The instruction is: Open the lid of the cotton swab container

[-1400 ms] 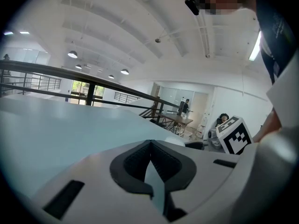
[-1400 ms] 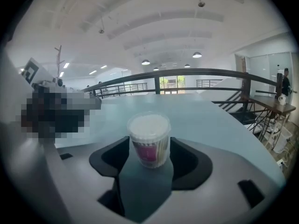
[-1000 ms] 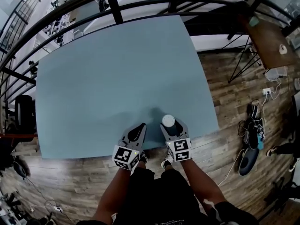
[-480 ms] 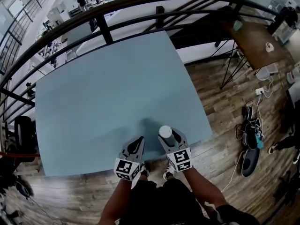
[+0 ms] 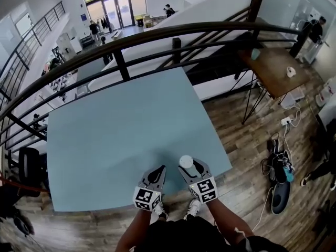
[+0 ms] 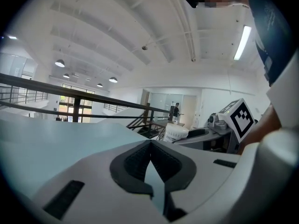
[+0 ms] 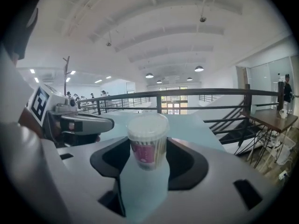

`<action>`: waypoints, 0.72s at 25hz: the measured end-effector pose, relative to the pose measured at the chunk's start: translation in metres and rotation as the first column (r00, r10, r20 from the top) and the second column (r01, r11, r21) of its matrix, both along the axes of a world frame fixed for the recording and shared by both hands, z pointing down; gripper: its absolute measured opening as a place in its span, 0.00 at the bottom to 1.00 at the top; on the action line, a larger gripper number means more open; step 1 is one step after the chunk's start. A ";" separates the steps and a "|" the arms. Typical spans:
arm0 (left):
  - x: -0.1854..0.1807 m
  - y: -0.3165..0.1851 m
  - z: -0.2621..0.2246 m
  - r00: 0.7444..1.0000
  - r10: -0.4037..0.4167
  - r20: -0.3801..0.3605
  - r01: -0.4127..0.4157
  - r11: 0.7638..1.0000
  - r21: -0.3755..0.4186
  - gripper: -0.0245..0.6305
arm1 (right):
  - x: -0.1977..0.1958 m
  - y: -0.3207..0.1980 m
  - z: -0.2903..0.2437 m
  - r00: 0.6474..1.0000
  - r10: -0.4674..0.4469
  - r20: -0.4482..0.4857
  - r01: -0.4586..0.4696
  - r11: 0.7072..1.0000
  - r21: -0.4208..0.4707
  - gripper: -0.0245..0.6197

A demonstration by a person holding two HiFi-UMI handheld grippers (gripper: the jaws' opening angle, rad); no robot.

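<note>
While the right gripper point(image 5: 188, 166) clamps the cotton swab container point(image 7: 148, 148), its lid point(image 7: 147, 125) is on.
Left gripper point(image 6: 150, 143), lower centre of the head view, is closed and empty.

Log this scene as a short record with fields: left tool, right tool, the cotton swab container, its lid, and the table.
left tool: shut, nothing between its jaws, close beside the right tool
right tool: shut on the cotton swab container
cotton swab container: roughly upright between the right tool's jaws, pink label facing that tool's camera
lid: white, on and closed
table: light blue, both tools over its near edge
</note>
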State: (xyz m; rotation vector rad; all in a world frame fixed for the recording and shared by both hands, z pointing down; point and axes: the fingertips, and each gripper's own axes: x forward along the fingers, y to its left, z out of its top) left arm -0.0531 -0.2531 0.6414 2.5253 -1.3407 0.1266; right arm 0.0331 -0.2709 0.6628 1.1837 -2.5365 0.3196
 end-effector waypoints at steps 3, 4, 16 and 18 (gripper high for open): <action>0.004 0.001 -0.016 1.000 0.013 0.000 -0.012 1.000 0.022 0.06 | -0.003 0.002 -0.019 0.999 -0.040 0.025 0.039 0.999 0.013 0.43; 0.005 0.001 -0.021 1.000 0.017 0.001 -0.017 0.999 0.030 0.06 | -0.006 0.003 -0.026 0.998 -0.060 0.031 0.059 0.998 0.017 0.43; 0.007 -0.018 -0.096 0.999 0.040 0.026 -0.044 0.984 0.175 0.06 | -0.013 -0.013 -0.099 0.993 -0.106 0.049 0.100 0.988 0.115 0.43; 0.009 -0.019 -0.102 0.998 0.044 0.034 -0.050 0.981 0.190 0.06 | -0.010 -0.013 -0.103 0.993 -0.104 0.061 0.096 0.988 0.117 0.43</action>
